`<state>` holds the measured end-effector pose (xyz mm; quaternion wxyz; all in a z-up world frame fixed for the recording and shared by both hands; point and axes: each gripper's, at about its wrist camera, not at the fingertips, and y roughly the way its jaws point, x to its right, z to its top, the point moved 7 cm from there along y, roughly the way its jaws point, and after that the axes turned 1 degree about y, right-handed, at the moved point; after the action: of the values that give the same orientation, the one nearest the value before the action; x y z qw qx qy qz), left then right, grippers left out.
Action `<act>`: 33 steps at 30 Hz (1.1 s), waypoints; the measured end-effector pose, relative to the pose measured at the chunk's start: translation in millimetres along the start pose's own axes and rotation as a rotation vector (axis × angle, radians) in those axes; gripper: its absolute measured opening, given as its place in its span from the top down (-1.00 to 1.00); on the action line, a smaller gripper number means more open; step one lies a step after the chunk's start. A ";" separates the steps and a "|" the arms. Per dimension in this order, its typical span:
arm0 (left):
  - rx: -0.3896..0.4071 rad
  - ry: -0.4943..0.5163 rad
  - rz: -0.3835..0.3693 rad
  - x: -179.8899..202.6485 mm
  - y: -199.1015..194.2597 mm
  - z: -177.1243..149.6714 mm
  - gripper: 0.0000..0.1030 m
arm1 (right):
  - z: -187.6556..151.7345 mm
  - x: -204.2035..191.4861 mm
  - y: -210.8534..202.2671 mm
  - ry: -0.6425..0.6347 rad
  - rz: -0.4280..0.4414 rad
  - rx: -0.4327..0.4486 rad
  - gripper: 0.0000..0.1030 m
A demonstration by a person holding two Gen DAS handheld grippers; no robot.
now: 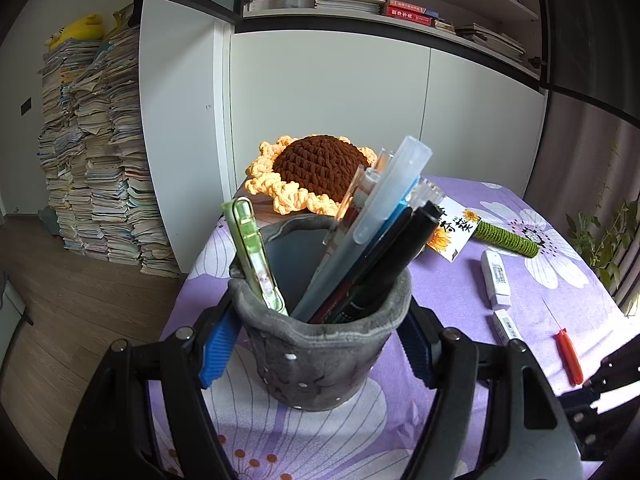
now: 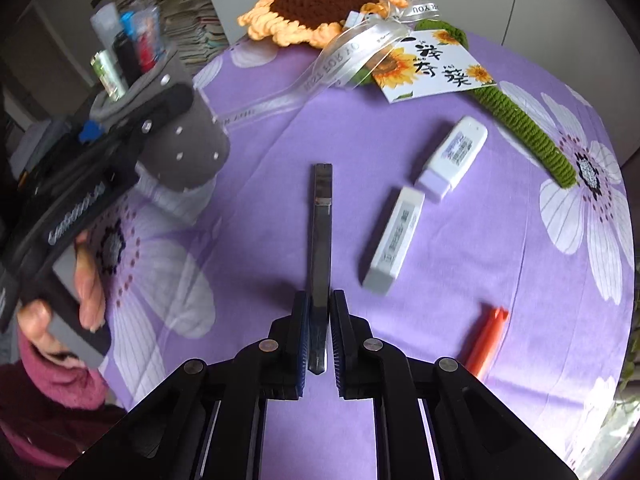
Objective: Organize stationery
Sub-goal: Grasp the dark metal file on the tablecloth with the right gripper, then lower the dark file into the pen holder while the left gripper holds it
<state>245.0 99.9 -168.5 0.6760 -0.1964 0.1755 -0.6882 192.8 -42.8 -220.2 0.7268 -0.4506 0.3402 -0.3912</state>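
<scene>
Down at the bottom middle of the right wrist view, the right gripper has its jaws clenched on a thin dark tool, maybe a craft knife. The tool sticks straight up the frame from between the blue pads. Just right of it on the desk lie two white erasers, a long flat one and a rounder one above it. They are near each other, almost touching at the ends. Lower right lies a small orange tool. The desk has a purple cloth with big white flowers.

At the left edge of that view, a hand with a pink sleeve holds the other gripper.

Now the left wrist view. At the bottom middle, the left gripper has its jaws clenched around a soft grey pen cup, one blue pad on each side. The cup is tilted a bit and full of pens, with a green clip thing at its left side.

Farther back, near the top of both views, sits a knitted sunflower with a brown middle and yellow petals. Its green stem runs to the right, and a white card with painted sunflowers is tied to it with a clear ribbon.

Far back on the left is a tall stack of books. Shelves with books are at the top.
</scene>
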 end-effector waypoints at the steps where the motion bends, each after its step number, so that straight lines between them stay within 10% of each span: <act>1: 0.000 -0.001 -0.013 0.9 -0.8 -0.3 -0.36 | -14.2 -2.3 -3.1 -0.022 0.001 -0.020 0.77; 11: -0.004 0.158 -0.305 62.1 -21.9 -12.9 -0.36 | -80.7 12.5 -36.6 -0.081 -0.067 -0.053 0.76; 18: -0.009 0.099 -0.287 52.7 -19.4 -11.7 -0.37 | -33.2 -13.7 -40.5 -0.150 -0.020 0.061 0.73; 33: -0.009 0.111 -0.285 53.5 -22.7 -14.7 -0.39 | 20.6 -22.1 10.0 -0.149 -0.034 0.007 0.72</act>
<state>217.5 46.6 -167.9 0.5597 -0.1842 0.1859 -0.7863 202.7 -12.5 -218.7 0.7449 -0.4815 0.2762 -0.3700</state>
